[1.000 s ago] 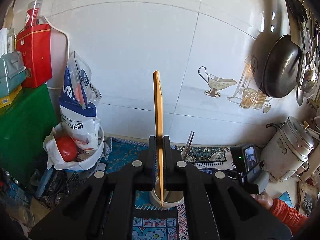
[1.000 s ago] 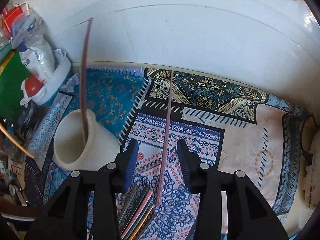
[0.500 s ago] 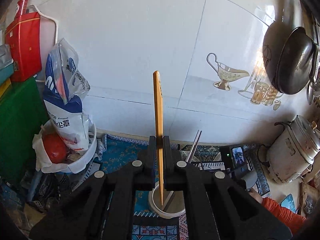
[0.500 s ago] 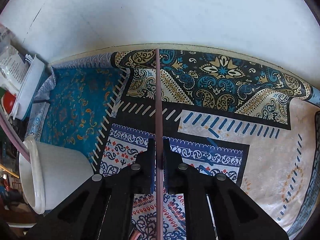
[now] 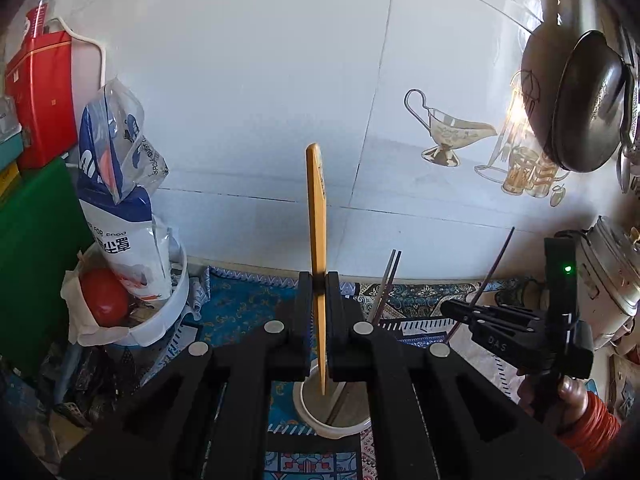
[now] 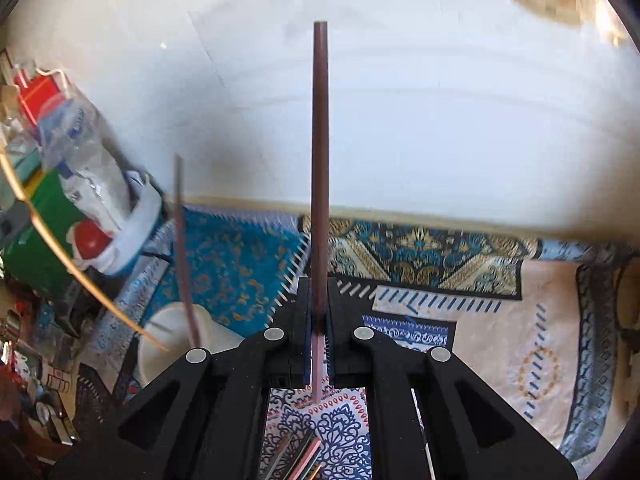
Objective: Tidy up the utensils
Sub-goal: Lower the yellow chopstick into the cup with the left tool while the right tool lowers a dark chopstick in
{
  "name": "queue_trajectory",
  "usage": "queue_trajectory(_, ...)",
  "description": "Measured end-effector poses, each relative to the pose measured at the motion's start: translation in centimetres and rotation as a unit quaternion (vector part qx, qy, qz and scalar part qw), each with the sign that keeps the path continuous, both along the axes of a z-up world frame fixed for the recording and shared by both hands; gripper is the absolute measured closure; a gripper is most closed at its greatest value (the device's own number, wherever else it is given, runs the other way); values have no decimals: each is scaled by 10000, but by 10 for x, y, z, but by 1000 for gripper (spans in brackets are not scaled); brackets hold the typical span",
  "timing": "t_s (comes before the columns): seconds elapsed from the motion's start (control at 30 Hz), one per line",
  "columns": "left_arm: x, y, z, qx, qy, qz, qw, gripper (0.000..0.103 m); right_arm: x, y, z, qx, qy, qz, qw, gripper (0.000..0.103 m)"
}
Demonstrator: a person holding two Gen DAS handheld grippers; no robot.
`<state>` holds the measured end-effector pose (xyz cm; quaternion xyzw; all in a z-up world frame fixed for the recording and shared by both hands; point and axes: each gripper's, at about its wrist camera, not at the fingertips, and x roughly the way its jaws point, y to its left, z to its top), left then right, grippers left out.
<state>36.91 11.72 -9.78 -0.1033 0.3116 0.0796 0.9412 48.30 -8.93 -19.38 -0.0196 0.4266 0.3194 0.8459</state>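
We hold the left hand-held gripper (image 5: 316,312) clamped on a flat orange-yellow wooden stick (image 5: 316,216), which stands upright between the jaws with its lower tip inside the mouth of a white cylindrical utensil cup (image 5: 316,420). The cup stands on the patterned blue and cream cloth (image 5: 240,304) that covers the tabletop, towards its left side, and two thin dark chopsticks (image 5: 386,284) lean out of it to the right.

Our right hand-held gripper (image 6: 318,320) is closed on a long maroon chopstick (image 6: 320,152), gripped near its lower end and pointing straight up towards the white tiled wall (image 6: 440,128). From the left camera we see this gripper raised to the right of the cup, apart from it. Below it a small bundle of coloured chopsticks (image 6: 306,458) lies on the cloth near the front edge.

At the tabletop's left edge a white bowl (image 5: 160,316) holds a blue and white plastic bag (image 5: 120,200) and a red tomato (image 5: 104,296).
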Motion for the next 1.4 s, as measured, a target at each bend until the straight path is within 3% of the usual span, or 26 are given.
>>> queue_trajectory(0.33, 9, -4, -8, 106, 29, -33, 9999, 100, -32, 15, 81, 621, -862, 377, 9936, 98)
queue_trajectory(0.47, 13, -1, -22, 4, 211, -22, 9998, 100, -42, 28, 95, 805, -950, 636, 9902, 98)
queue_trajectory(0.6, 13, 6, -37, -197, 423, 23, 9989, 100, -43, 53, 78, 691, -893, 822, 9902, 98)
queue_trajectory(0.7, 13, 11, -44, -299, 552, 43, 9980, 100, -40, 65, 55, 602, -599, 945, 9919, 98)
queue_trajectory(0.9, 10, 15, -56, -320, 780, 55, 9964, 100, -35, 84, 11, 32, -216, 1015, 9946, 98)
queue_trajectory(1.03, 8, 13, -58, -326, 845, 46, 9959, 100, -37, 83, -2, -176, -2, 1058, 9942, 98)
queue_trajectory(1.23, -2, 0, -45, -217, 822, -52, 9964, 99, -48, 80, 7, -387, 29, 1144, 9927, 97)
queue_trajectory(1.4, -22, -11, -25, -30, 648, -139, 9978, 94, -69, 67, 32, -268, -224, 1178, 9924, 93)
